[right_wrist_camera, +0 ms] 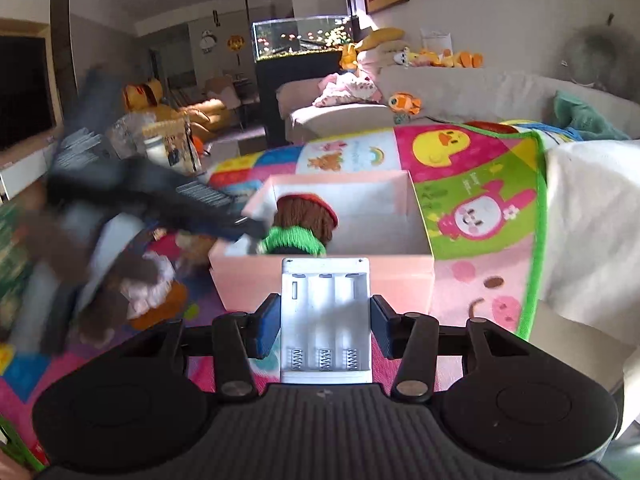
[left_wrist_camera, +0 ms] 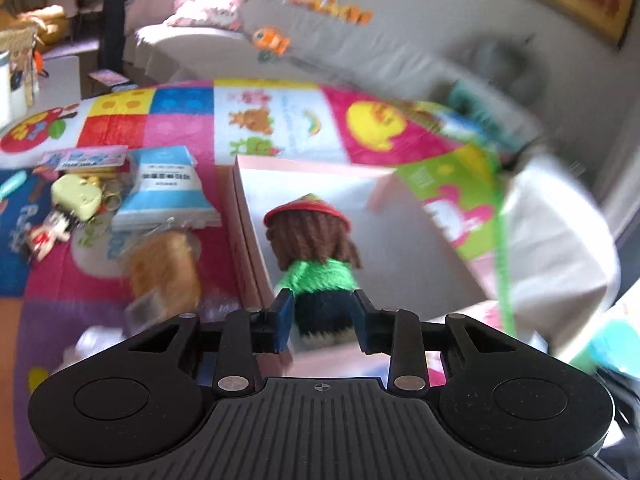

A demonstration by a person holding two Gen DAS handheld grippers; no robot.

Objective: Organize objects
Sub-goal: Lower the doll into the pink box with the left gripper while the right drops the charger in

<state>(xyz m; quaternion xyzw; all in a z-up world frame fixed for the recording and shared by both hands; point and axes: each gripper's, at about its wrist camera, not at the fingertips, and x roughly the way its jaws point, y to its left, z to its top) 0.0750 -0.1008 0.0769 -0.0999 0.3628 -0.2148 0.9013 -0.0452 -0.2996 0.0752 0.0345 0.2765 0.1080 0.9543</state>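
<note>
My left gripper [left_wrist_camera: 323, 320] is shut on a knitted doll [left_wrist_camera: 316, 248] with a red hat, brown hair, green scarf and dark body, holding it over the open pink box [left_wrist_camera: 308, 172]. In the right wrist view the left gripper [right_wrist_camera: 256, 228] comes in from the left, blurred, with the doll [right_wrist_camera: 304, 224] at the box's near left corner. My right gripper [right_wrist_camera: 325, 326] is shut on a white battery charger [right_wrist_camera: 325, 312] with three empty slots, just in front of the pink box [right_wrist_camera: 396, 276].
A colourful play mat [left_wrist_camera: 172, 116] covers the surface. Left of the box lie a blue-white packet [left_wrist_camera: 168, 192], a bread-shaped toy [left_wrist_camera: 166, 268], a yellow-green keychain [left_wrist_camera: 76, 196] and a small figure [left_wrist_camera: 50, 232]. A white cloth [right_wrist_camera: 592, 232] hangs at the right. A sofa [right_wrist_camera: 460, 92] stands behind.
</note>
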